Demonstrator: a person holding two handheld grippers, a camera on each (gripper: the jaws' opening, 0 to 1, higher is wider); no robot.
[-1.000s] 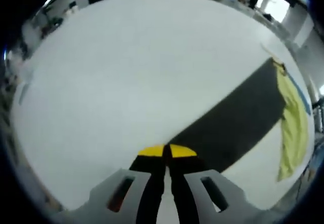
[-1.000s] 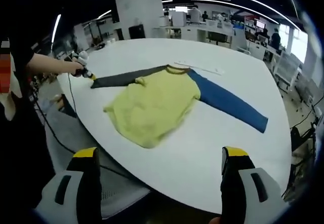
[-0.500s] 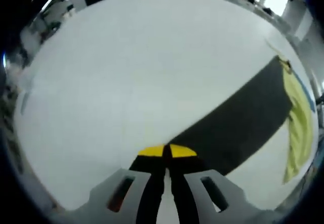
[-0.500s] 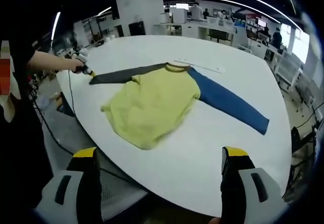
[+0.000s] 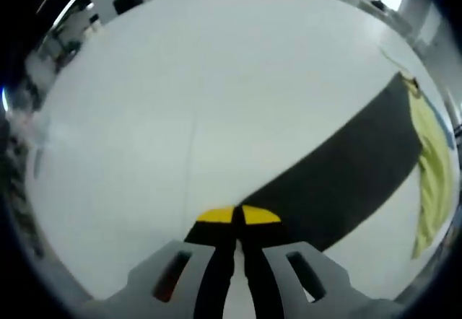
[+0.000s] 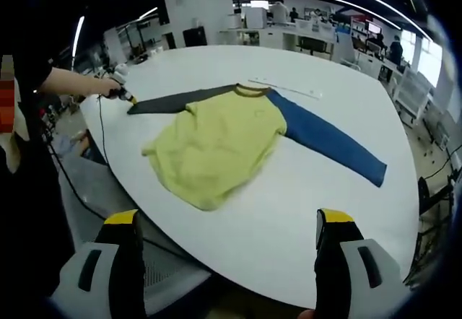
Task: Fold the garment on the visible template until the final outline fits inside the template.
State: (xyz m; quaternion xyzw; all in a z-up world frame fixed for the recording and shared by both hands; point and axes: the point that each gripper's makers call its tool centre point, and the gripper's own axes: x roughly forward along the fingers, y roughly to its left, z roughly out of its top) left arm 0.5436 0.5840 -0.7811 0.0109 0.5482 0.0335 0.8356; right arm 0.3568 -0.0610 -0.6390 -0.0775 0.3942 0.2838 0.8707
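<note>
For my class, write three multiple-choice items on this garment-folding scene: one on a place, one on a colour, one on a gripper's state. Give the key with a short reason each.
1. Where does the left gripper hold the garment?
A. the hem of the yellow body
B. the end of the dark grey sleeve
C. the collar

2. What colour is the sleeve lying free on the table?
A. blue
B. red
C. white

3. How do the right gripper's fingers stand?
A. shut on the garment
B. shut on nothing
C. open, off the garment

Key: 1 B, its yellow-tipped fingers are closed on the dark grey sleeve end. 2 A, the blue sleeve stretches away from the yellow body. 3 C, the right gripper shows spread fingers short of the cloth.
</note>
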